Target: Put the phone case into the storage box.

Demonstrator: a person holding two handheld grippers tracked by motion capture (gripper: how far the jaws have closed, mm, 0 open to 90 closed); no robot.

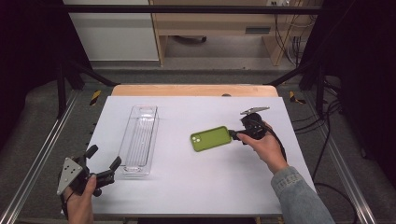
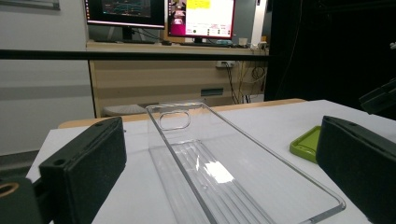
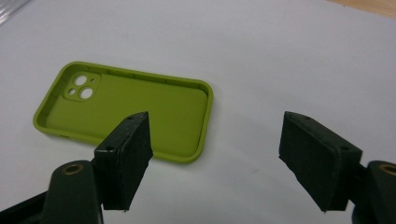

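Observation:
A lime-green phone case (image 1: 211, 138) lies open side up on the white tabletop, right of centre; its camera cut-outs show in the right gripper view (image 3: 130, 102). My right gripper (image 1: 233, 135) is at the case's right end, low over the table. Its jaws (image 3: 215, 126) stand open; one overlaps the case's near edge, and neither pad presses on it. A long clear plastic tray (image 1: 139, 140) lies empty left of centre. My left gripper (image 1: 100, 163) is held open near the tray's front end and looks along the tray (image 2: 205, 163); the case's corner (image 2: 306, 142) shows beside its right jaw.
The white sheet (image 1: 196, 186) covers a wooden table whose far edge (image 1: 194, 90) shows bare. Metal rails (image 1: 42, 154) run along both sides, with cables on the floor at the right. Monitors (image 2: 159, 14) and a wooden desk stand beyond the table.

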